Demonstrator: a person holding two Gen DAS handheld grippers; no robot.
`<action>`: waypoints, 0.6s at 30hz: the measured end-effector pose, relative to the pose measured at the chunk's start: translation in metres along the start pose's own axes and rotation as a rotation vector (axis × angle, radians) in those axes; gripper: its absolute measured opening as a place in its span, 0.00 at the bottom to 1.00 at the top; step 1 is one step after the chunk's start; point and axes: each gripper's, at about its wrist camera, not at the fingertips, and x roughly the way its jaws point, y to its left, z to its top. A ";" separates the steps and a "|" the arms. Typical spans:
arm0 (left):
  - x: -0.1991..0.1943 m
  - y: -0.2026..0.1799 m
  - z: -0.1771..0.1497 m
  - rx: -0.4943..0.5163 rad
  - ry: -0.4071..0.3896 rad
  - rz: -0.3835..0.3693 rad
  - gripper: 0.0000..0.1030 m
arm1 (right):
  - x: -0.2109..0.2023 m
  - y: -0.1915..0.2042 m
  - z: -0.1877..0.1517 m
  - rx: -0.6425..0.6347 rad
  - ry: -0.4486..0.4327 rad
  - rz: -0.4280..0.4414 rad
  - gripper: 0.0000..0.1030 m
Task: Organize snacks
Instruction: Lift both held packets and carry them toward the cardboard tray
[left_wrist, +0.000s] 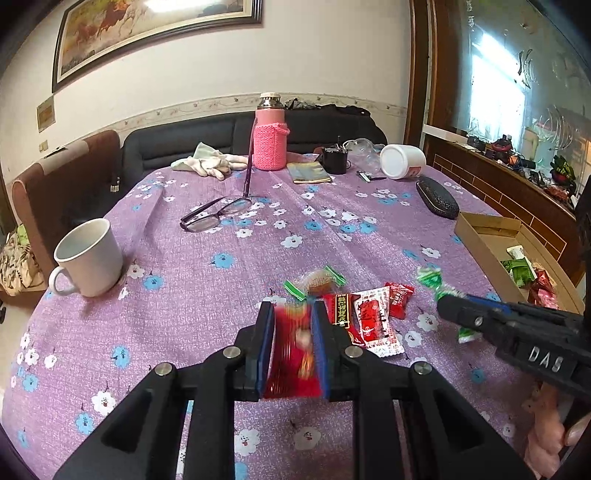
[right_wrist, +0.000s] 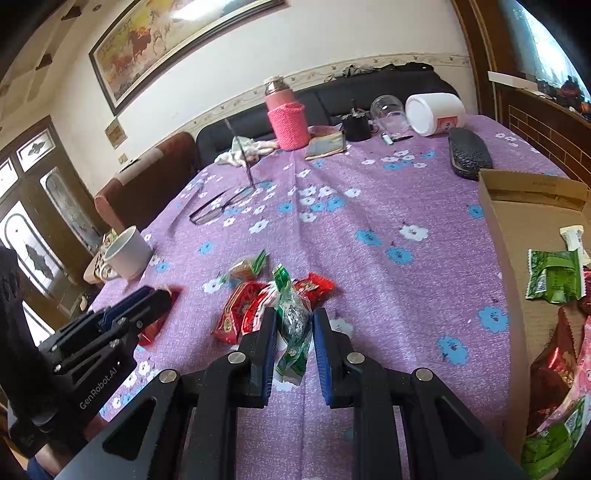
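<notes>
While both grippers are pinching snacks, a floral purple tablecloth (left_wrist: 332, 221) is lying beneath them.
Left gripper (left_wrist: 293, 314) is clamping a red packet (left_wrist: 293, 354); right gripper (right_wrist: 294, 319) a green packet (right_wrist: 293, 325); sofa (left_wrist: 207, 136) beyond.

A framed horse painting (left_wrist: 147, 29) hangs on a pale wall above a patterned border strip. Below it stand a dark sofa (left_wrist: 207, 136) and a brown armchair (left_wrist: 70, 177). Daylight glows through etched glass (left_wrist: 517, 74) at right; dark wooden doors with glazed panels (right_wrist: 33, 206) appear at left.
</notes>
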 end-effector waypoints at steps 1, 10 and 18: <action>0.000 0.000 0.000 0.002 -0.002 -0.001 0.18 | -0.003 -0.003 0.001 0.015 -0.010 -0.002 0.20; -0.001 0.001 0.000 0.000 0.006 -0.009 0.18 | -0.008 -0.022 0.008 0.102 -0.017 0.000 0.20; 0.013 0.023 0.001 -0.077 0.104 -0.027 0.65 | -0.006 -0.020 0.007 0.095 -0.007 0.006 0.20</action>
